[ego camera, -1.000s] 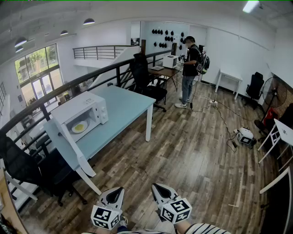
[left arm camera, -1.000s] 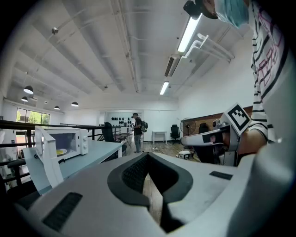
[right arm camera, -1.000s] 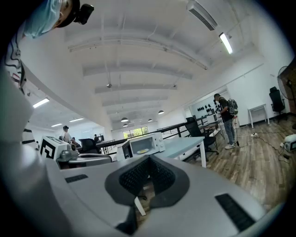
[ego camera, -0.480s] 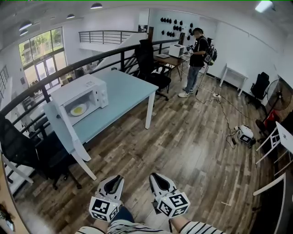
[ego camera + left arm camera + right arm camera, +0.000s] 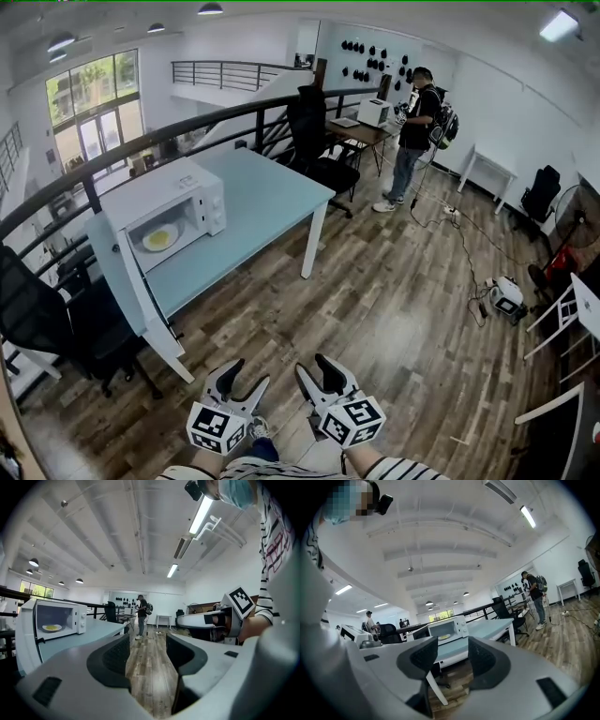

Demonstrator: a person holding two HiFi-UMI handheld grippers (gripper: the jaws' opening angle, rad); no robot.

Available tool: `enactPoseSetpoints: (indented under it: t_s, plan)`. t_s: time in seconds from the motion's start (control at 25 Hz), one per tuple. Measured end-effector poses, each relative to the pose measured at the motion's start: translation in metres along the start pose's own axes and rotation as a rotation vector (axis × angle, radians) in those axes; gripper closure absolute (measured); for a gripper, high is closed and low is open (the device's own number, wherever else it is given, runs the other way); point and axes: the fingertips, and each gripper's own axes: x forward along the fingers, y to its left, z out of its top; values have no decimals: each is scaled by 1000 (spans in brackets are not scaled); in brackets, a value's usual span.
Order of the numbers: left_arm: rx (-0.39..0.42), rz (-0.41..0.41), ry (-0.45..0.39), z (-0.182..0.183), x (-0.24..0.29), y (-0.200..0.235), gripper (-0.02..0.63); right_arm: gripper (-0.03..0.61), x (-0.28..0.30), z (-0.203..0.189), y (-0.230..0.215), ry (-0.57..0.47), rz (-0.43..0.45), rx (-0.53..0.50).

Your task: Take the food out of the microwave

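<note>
Food [image 5: 159, 237], yellow, lies inside the open microwave [image 5: 178, 192] on the table [image 5: 267, 192] at ten o'clock, well away from the left gripper [image 5: 250, 373] and the right gripper [image 5: 312, 365] down at six o'clock, whose jaws have just been opening wide and hold nothing.

Quick count: one microwave [image 5: 169, 211], one plate of food [image 5: 159, 238], one blue table [image 5: 267, 197], two grippers (left gripper [image 5: 248, 375], right gripper [image 5: 312, 367]), one backpack-wearing person [image 5: 414, 141].
</note>
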Motion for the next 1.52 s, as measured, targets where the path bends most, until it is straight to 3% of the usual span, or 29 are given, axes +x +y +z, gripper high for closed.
enactPoseSetpoints:
  t_s: [0.2, 0.56, 0.76, 1.12, 1.52]
  plan:
    - [-2, 6, 0, 16, 42, 51, 390, 380, 65, 23, -13, 7, 26, -55]
    - [3, 49, 25, 24, 96, 142, 390, 380, 188, 39, -26, 21, 109, -57]
    - [-23, 115, 38, 22, 110, 179, 390, 380, 239, 41, -28, 47, 174, -54]
    - [-91, 363, -6, 31, 147, 250, 390, 380, 324, 51, -51, 118, 364, -95]
    - [-151, 637, -32, 33, 181, 291, 390, 380, 395, 62, -82, 203, 597, -141]
